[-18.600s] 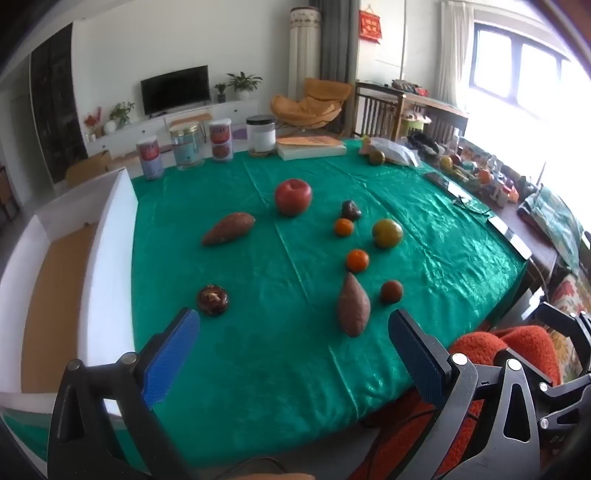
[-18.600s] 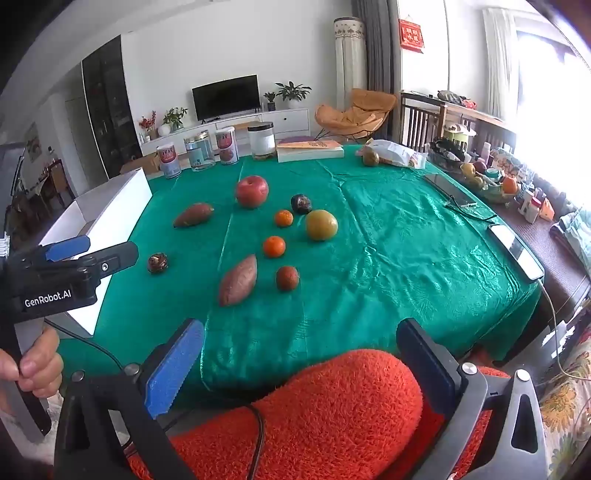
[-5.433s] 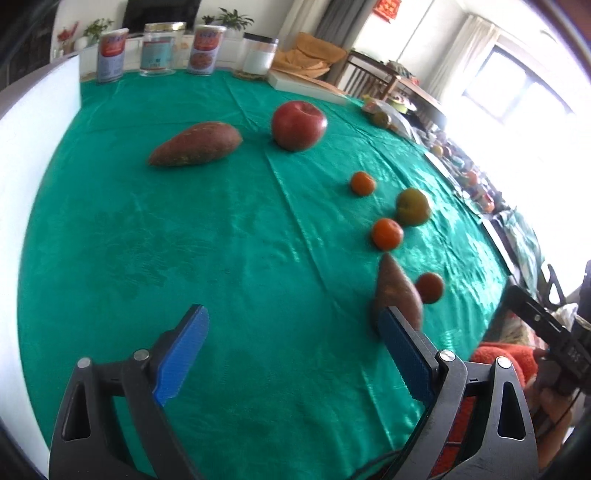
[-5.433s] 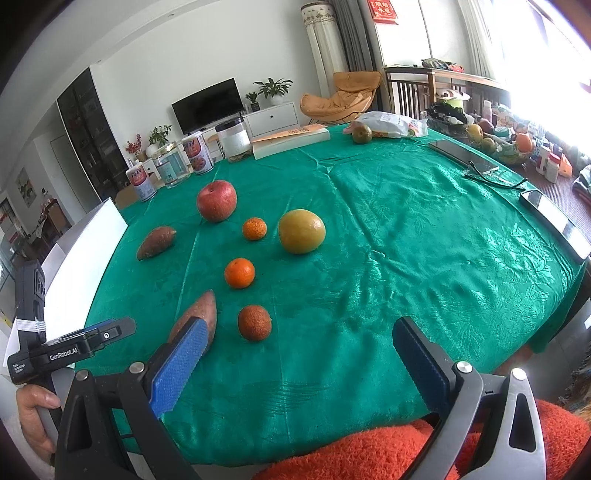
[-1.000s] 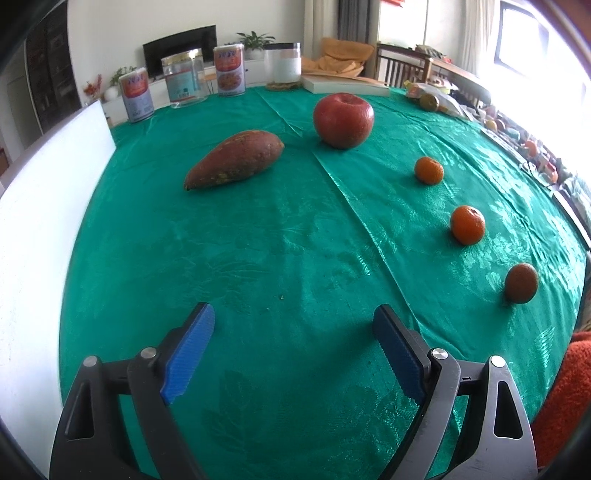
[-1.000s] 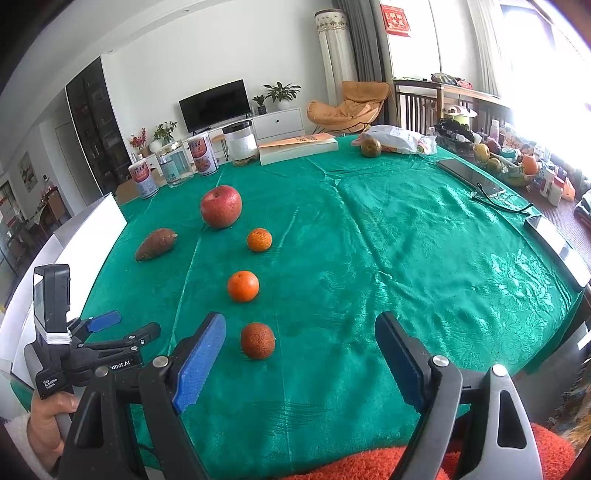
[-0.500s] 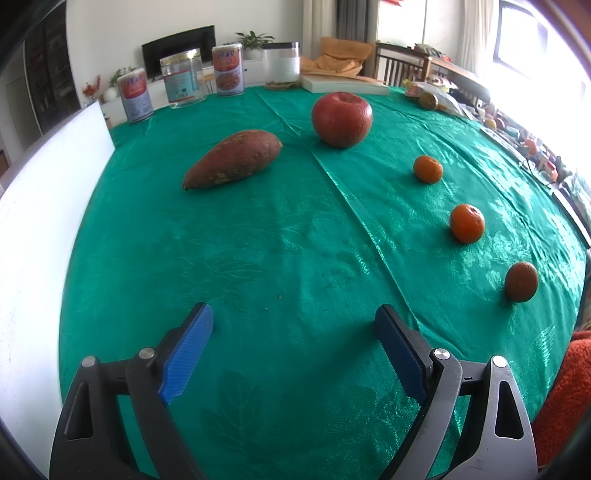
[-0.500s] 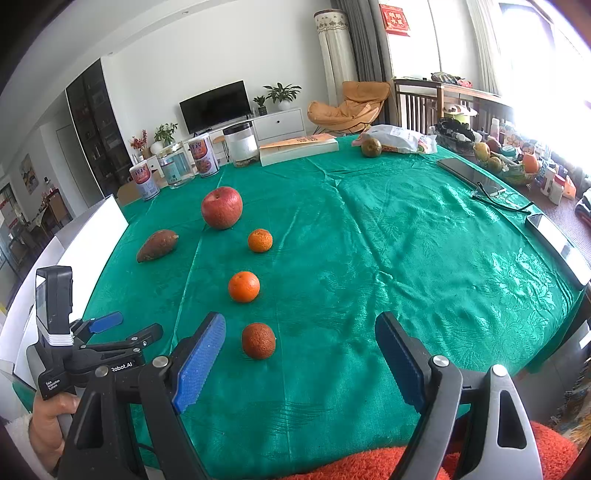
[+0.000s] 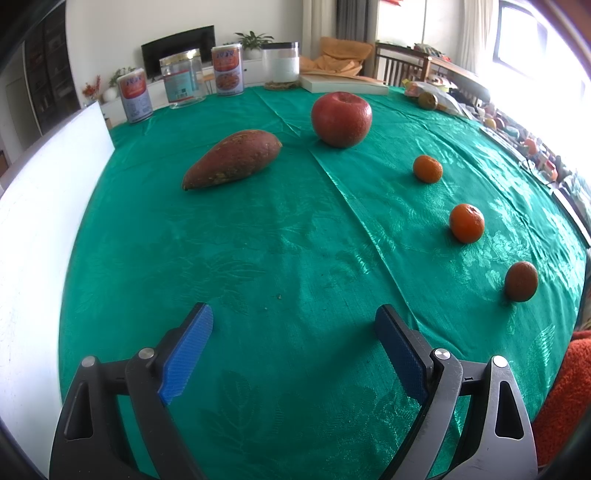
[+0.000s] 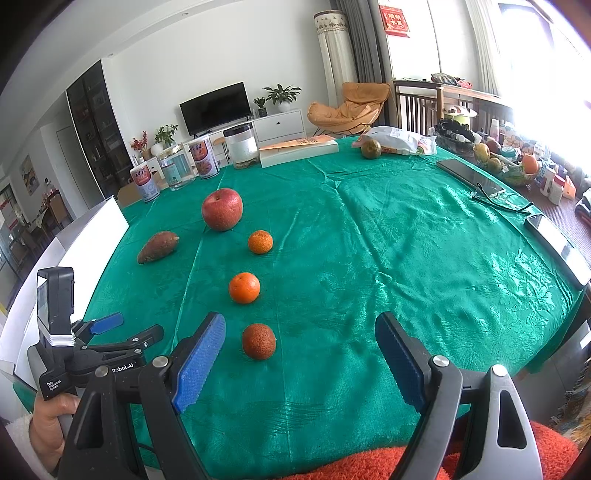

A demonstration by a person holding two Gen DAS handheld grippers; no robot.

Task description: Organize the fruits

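Left wrist view has the left gripper (image 9: pixel 293 334) at the bottom of the frame, its blue pads (image 9: pixel 188 341) wide apart over bare green tablecloth (image 9: pixel 295 229) with nothing between them. A sweet potato (image 9: pixel 232 158) lies well above it at centre left, a red apple (image 9: pixel 341 119) just to the upper right of that, and down the right side run two oranges (image 9: pixel 427 168) (image 9: pixel 467 223) and a darker brownish fruit (image 9: pixel 521 281). A white box wall (image 9: pixel 40 206) fills the left edge.

Right wrist view shows the right gripper (image 10: pixel 299 352) low in the frame, likewise spread and empty; the brownish fruit (image 10: pixel 259 341) sits on the cloth just right of its left pad (image 10: pixel 199 363), untouched. The oranges (image 10: pixel 244 287) (image 10: pixel 260 242), apple (image 10: pixel 222 209) and sweet potato (image 10: pixel 158 246) trail up and leftward.

Only this view shows the left tool from outside, at lower left, held by a hand (image 10: pixel 48 417) and printed "Robot.AI"; also a red wall hanging (image 10: pixel 396 18) at the top with writing too small to read, a television (image 10: pixel 215 108), and a phone (image 10: pixel 471 181) on the right. The tins (image 9: pixel 227 70) at the far edge carry labels that are not legible
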